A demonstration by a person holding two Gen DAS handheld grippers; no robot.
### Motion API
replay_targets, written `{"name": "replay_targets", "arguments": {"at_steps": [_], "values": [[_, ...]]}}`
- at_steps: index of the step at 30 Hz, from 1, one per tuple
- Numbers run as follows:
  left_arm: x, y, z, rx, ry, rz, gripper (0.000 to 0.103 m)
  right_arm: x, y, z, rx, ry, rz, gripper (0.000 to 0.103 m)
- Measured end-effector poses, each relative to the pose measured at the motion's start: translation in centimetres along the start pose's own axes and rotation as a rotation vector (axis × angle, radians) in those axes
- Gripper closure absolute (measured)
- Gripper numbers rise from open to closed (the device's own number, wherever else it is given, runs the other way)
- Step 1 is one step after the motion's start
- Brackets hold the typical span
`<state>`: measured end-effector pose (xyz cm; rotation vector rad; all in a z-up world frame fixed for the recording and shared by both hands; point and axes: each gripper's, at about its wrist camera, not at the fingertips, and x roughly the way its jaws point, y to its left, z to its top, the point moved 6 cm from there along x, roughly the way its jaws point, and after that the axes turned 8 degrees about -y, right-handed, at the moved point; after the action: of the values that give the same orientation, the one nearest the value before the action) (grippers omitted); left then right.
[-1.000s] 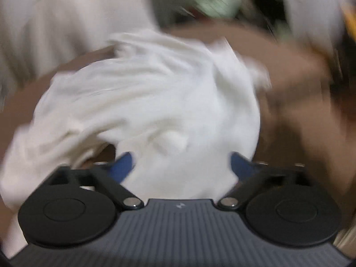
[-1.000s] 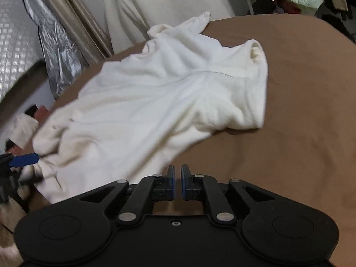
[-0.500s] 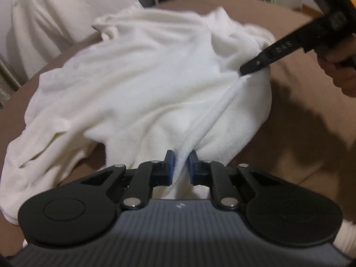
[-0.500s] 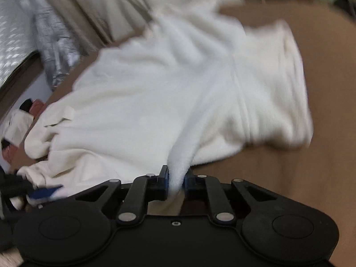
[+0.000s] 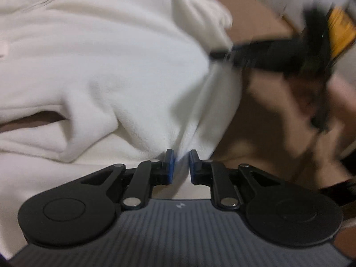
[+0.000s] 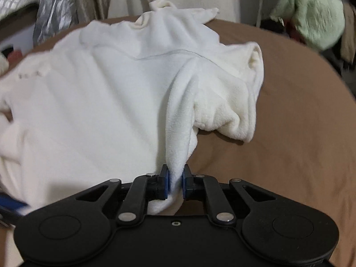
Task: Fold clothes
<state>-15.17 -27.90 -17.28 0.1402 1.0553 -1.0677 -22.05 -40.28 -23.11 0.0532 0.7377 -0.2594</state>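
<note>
Brown bed cover point(image 6: 289, 115) fills my right wrist view from 2 to 5 o'clock. White fleece top point(image 6: 100, 100) sprawls rumpled across it, 9 through 1 o'clock, one sleeve point(image 6: 240, 102) bunched at 2. My right gripper point(image 6: 175, 181) is pinched onto a raised ridge of the fleece. My left gripper point(image 5: 180, 166) is nearly closed on another edge, cloth between its pads. Judgement: lift both grips level and taut, so the fold falls flat without dragging the bunched sleeve.
</note>
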Motion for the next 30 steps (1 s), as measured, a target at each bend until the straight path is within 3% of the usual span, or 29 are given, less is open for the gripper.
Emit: {"name": "replay_targets", "arguments": {"at_steps": [1,3,6,8,11,13,14,16,19,20,22,24,26,27,30], "values": [[-2.0,0.8,1.1,-0.045,-0.047,-0.024,0.072,-0.1,0.2,0.1,-0.032,0.001,-0.011,0.09],[-6.0,2.8,3.5,-0.129,-0.151,-0.057,0.05,-0.3,0.0,0.4,-0.075,0.004,-0.03,0.087],[-11.9,8.8,7.5,-0.246,-0.312,0.047,0.033,-0.2,-1.1,0.2,-0.012,0.003,-0.027,0.082],[-14.8,14.5,9.2,-0.392,-0.384,0.151,0.031,-0.1,-1.4,-0.4,0.021,0.004,-0.027,0.082],[-17.1,23.5,9.4,-0.669,-0.456,0.238,0.03,0.1,-1.2,-0.7,0.034,0.008,-0.05,0.082],[-17.5,28.1,8.1,-0.776,-0.472,0.359,0.03,-0.2,-1.0,-0.5,0.025,0.029,-0.075,0.076],[-17.5,29.7,7.3,-0.766,-0.469,0.459,0.03,-0.7,-0.9,-0.3,0.012,0.039,-0.095,0.068],[-17.2,31.8,5.0,-0.726,-0.467,0.647,0.03,-2.3,-0.5,0.5,-0.045,0.049,-0.149,0.066],[-16.9,34.5,0.7,-0.8,-0.459,0.8,0.03,-5.2,1.3,3.3,-0.113,-0.007,-0.228,0.066],[-16.8,35.3,0.1,-0.841,-0.457,0.786,0.03,-6.3,2.0,4.3,-0.134,-0.028,-0.255,0.066],[-17.1,36.8,-0.8,-0.925,-0.473,0.709,0.03,-7.4,4.8,6.4,-0.137,-0.083,-0.174,0.064],[-17.2,36.9,-0.6,-0.963,-0.53,0.611,0.027,-7.2,8.5,7.8,-0.121,-0.116,0.002,0.063],[-16.4,36.5,-0.1,-0.947,-0.529,0.548,0.018,-6.0,12.6,8.3,-0.114,-0.123,0.176,0.063],[-15.9,36.4,0.2,-0.927,-0.517,0.538,0.018,-5.2,14.4,8.3,-0.13,-0.119,0.226,0.063],[-15.4,35.6,0.6,-0.83,-0.491,0.61,0.018,-2.9,19.1,7.7,-0.254,-0.107,0.296,0.063]]}}
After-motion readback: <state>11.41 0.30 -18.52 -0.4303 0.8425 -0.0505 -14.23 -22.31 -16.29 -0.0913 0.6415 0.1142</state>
